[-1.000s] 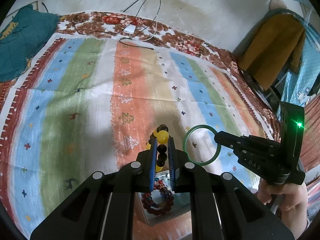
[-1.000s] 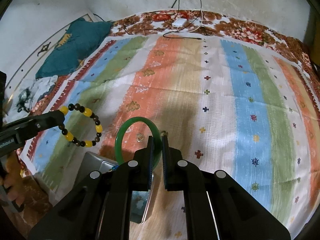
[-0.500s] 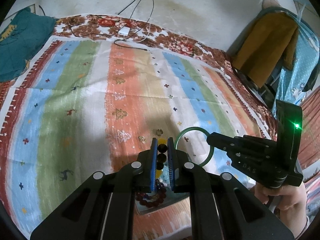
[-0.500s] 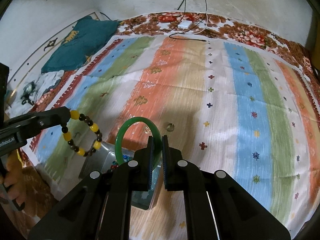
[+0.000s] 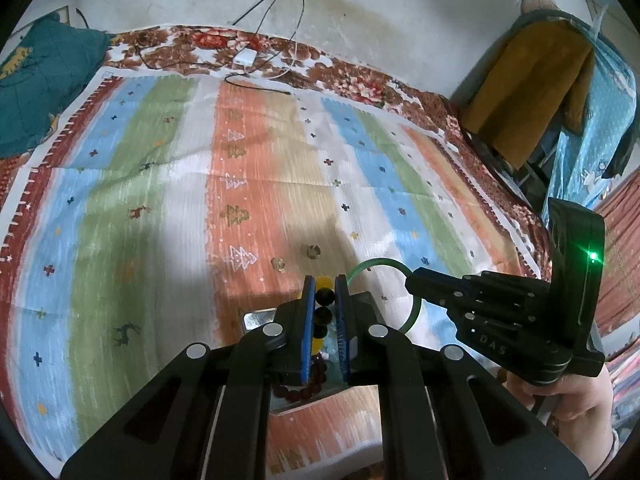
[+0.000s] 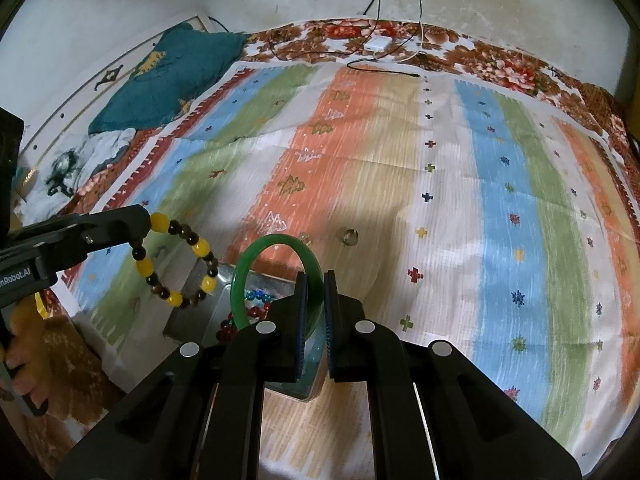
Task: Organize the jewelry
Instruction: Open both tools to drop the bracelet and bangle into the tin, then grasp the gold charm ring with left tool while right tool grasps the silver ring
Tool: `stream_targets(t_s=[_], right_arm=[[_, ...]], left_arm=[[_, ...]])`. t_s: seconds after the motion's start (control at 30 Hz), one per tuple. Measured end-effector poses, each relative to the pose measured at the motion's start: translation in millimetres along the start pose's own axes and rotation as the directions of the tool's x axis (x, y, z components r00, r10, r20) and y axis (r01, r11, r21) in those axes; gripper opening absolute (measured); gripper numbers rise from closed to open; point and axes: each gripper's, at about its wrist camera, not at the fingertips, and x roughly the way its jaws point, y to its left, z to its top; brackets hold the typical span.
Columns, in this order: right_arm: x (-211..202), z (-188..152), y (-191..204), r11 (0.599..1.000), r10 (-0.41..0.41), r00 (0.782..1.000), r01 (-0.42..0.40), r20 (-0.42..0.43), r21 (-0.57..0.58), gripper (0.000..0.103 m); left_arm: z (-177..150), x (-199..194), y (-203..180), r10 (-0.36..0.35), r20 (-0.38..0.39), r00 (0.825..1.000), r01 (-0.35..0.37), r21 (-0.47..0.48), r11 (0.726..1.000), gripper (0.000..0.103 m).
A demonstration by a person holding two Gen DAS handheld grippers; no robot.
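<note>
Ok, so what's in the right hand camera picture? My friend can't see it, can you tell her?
The right gripper pinches a smooth green bangle above a shiny metal tray of beads. To its left, the left gripper holds up a yellow and brown bead bracelet. Beyond lies a striped, colourful cloth on a bed.

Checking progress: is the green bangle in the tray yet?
Not yet: the green bangle is clamped in the right hand-held gripper, above the tray.

Raised letters "DAS" stood on the black body of the right gripper (image 5: 412,280), behind its fingers, in the left wrist view. White print "nRobot.AI", first letters cut off, stood on the left gripper (image 6: 146,222) body, behind its fingers.
</note>
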Motion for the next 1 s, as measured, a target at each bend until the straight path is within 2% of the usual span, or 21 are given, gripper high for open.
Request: stream_targets(t_s=[0.13, 0.2, 0.23, 0.37, 0.43, 0.6, 0.67, 0.83, 1.0], right_arm=[[3, -3, 2, 1.000, 0.012, 1.000, -0.012, -0.019, -0.007, 0.010], [7, -4, 3, 1.000, 0.030, 0.998, -0.030, -0.046, -0.008, 0.010], [10, -5, 4, 0.999, 0.038, 0.997, -0.039, -0.059, -0.005, 0.010], [11, -5, 2, 1.000, 0.030, 0.997, -0.030, -0.066, 0.004, 0.016], [12, -5, 0, 0.999, 0.030, 0.997, -0.029, -0.066, 0.014, 0.029], [17, -1, -8, 0.998, 0.033, 0.997, -0.029, -0.075, 0.048, 0.043], [19, 1, -11, 0.998, 0.029, 0.997, -0.024, -0.076, 0.061, 0.044], [27, 6, -21, 0.995, 0.026, 0.996, -0.017, -0.086, 0.103, 0.048], [35, 11, -29, 0.991, 0.031, 0.995, -0.018, -0.095, 0.135, 0.048]], left_arm=[[-2, 6, -2, 0.006, -0.030, 1.000, -0.005, 0.009, 1.000, 0.010], [-3, 7, -2, 0.038, -0.029, 0.999, -0.038, 0.014, 0.999, 0.021], [-2, 7, -2, 0.062, -0.022, 0.998, -0.062, 0.021, 0.998, 0.033], [0, 7, 2, 0.065, -0.017, 0.998, -0.065, 0.012, 0.998, 0.040], [2, 10, 5, 0.076, -0.025, 0.997, -0.076, 0.004, 0.997, 0.042], [5, 25, 18, 0.074, -0.074, 0.994, -0.078, -0.044, 0.996, 0.053], [6, 31, 23, 0.070, -0.095, 0.993, -0.076, -0.061, 0.995, 0.058], [8, 43, 29, 0.043, -0.137, 0.990, -0.056, -0.092, 0.994, 0.061], [10, 54, 29, 0.067, -0.159, 0.985, -0.078, -0.061, 0.995, 0.062]])
